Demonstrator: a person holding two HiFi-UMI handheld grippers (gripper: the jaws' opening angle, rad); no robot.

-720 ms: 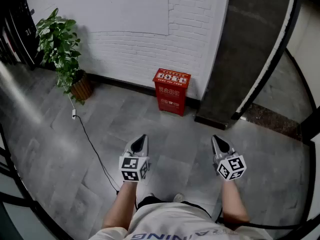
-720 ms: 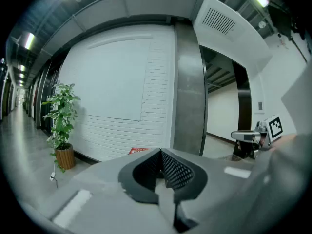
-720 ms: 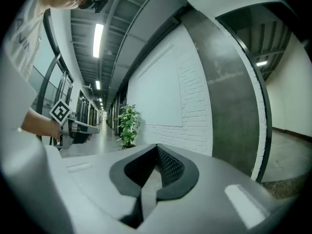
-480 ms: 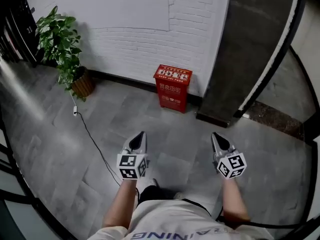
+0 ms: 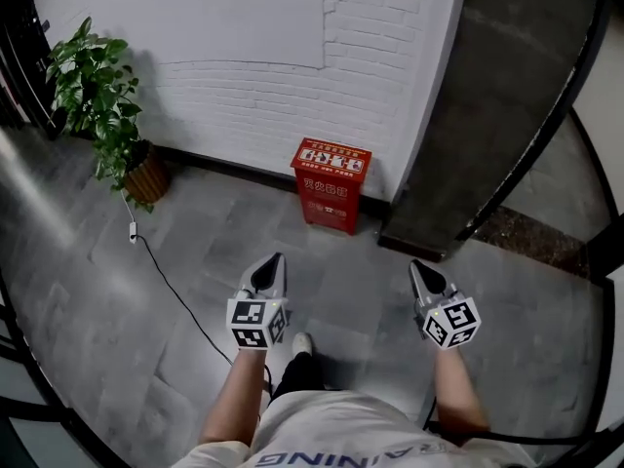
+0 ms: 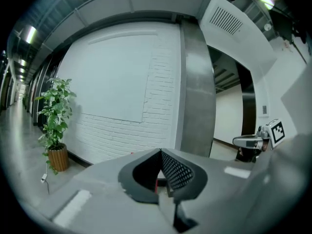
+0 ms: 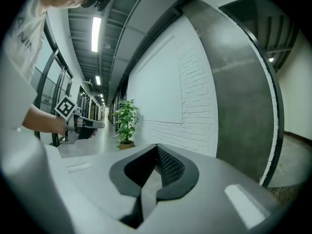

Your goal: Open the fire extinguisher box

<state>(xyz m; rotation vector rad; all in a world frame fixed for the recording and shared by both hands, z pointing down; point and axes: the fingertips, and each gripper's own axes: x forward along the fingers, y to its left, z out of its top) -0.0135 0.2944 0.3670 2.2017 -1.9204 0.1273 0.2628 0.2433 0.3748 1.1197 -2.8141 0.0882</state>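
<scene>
At the far left a brown pot (image 5: pixel 146 175) stands by the white brick wall (image 5: pixel 244 86), and a leafy green plant (image 5: pixel 93 91) grows in it; a thin black cord (image 5: pixel 178 298) runs from near the pot across the grey floor (image 5: pixel 78 300); the left tongs (image 5: pixel 276 259) are held out over the floor, pressed together at the tips with nothing in them; past them, in the middle, the red box (image 5: pixel 330 185) stands on the floor against the wall, well apart from both tongs; its lid is down, so what is inside cannot be seen; the lid has a white label with red marks, and the front has pale marks, all too small to read; the right tongs (image 5: pixel 417 265) are pressed together too, holding nothing; right of the box stands a dark pillar (image 5: pixel 487 115).
</scene>
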